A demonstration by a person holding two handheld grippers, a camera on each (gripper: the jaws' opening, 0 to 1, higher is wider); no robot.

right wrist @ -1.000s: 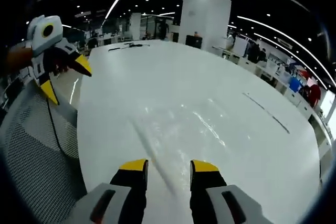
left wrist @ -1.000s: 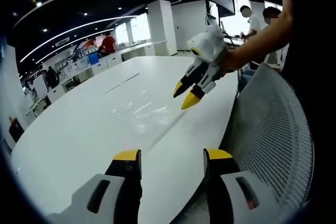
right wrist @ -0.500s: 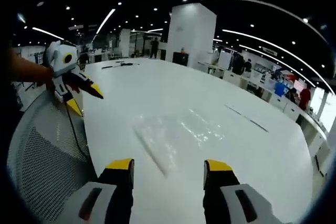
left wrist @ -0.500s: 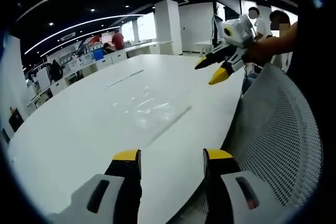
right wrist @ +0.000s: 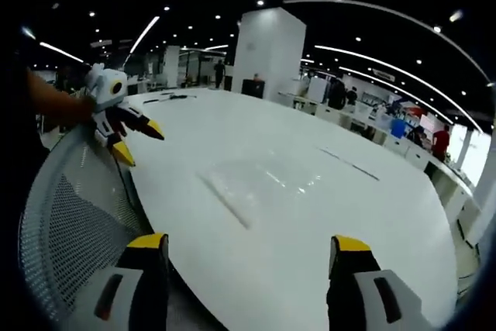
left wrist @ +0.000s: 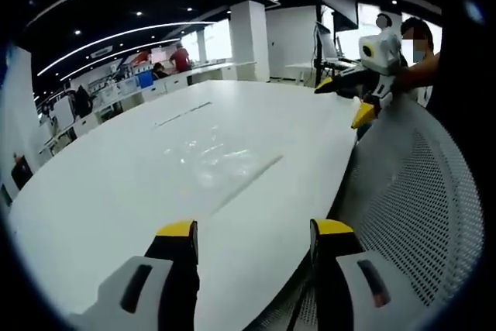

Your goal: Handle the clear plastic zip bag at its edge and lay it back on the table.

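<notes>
While both grippers hung off the near edge of the white table, lay flat on the tabletop: the clear zip bag, free of any grip, its zip strip a pale line along one side. Seen in the left gripper view a little beyond and between the two yellow-tipped jaws, nearer the table's right edge than its left. Seen again in the right gripper view as bag, ahead of the jaws and slightly left of centre, zip edge on the side toward the mesh chair. Left gripper: jaws spread wide apart, nothing between them, poised over the table's near rim and not touching the bag. Right gripper: jaws likewise parted wide and holding nothing, over the near rim, well short of the bag. Caught in the left gripper view at far right, the right gripper held in a hand beside the chair back, its yellow tips apart and pointing toward the table. Caught in the right gripper view at far left, the left gripper in a hand above the chair, tips also apart. Farther along the tabletop, a thin dark line like a cable or seam; could not tell which. Beyond the table, a white pillar, rows of desks, and a few people standing in the far room.
</notes>
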